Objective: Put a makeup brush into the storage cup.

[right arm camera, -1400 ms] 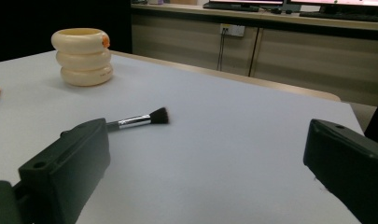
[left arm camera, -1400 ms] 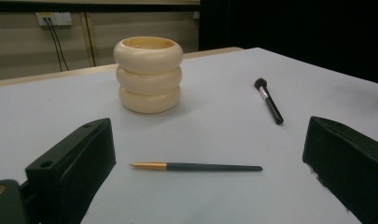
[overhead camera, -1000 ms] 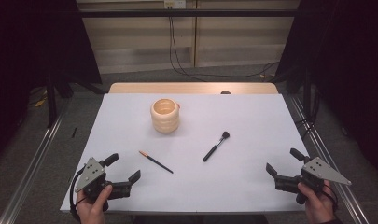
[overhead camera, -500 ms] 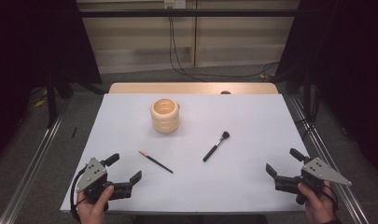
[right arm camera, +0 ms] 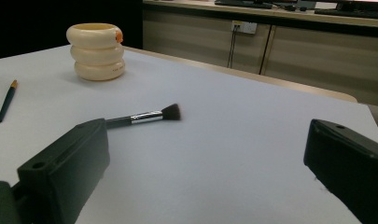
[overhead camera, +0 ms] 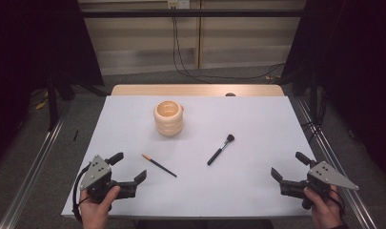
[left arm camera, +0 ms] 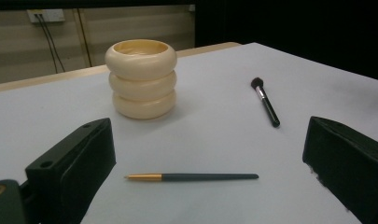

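Left gripper: held at the near left edge of the white table; jaws wide apart, holding nothing.
Right gripper: held at the near right edge, jaws likewise spread and empty.
Slim brush: lies flat just ahead of the left gripper, gold end pointing left-and-away, dark handle trailing toward the centre. In the left gripper view it sits crosswise between the jaws.
Make-up brush: lies flat near centre, well apart from the right gripper, bristle head at the far end; in the right gripper view its handle passes behind the left-hand jaw.
Ringed cup: upright, farthest back, open at the top, nothing seen inside.
Step in hand (judgement): approach for a pick, probably brushes into the cup.
Advice: bring the jaws down across the handle, near its middle so it will not tip; close on the dark shaft, not the bristles; lift clear before swinging toward the cup.
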`<state>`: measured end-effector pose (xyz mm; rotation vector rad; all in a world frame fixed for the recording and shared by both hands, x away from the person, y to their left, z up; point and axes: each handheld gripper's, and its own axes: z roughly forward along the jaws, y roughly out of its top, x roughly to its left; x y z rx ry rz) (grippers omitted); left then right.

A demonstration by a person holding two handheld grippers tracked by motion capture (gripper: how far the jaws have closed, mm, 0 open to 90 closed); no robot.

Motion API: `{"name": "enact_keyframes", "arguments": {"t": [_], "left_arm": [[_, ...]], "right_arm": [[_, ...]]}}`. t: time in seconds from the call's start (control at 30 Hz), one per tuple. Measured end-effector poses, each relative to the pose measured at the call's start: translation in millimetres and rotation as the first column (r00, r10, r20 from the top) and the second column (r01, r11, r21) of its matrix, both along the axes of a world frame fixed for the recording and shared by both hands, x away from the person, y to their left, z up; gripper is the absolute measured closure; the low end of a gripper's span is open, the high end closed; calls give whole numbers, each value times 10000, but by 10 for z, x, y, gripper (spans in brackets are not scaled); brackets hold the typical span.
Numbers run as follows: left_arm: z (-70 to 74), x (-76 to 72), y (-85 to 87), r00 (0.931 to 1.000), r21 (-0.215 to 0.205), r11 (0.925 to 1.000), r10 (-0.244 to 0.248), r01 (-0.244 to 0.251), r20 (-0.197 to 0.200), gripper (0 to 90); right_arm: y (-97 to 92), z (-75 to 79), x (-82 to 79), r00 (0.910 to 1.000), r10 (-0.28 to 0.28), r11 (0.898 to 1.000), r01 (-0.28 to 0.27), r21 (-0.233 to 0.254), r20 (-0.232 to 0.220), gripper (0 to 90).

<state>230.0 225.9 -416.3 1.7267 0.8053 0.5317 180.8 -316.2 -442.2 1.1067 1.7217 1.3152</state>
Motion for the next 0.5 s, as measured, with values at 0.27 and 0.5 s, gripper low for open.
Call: {"name": "enact_keyframes", "arguments": {"t": [0.27,0.5], "left_arm": [[67,88,-38,10000,17,10000,-20,20,-73,23],[107,190,-124,9986,262,9993,-254,266,-472,30]], "right_arm": [[6,-1,1,10000,5,10000,-5,23,0,0],[8,-2,2,10000,41,10000,-40,26,-23,0]]}}
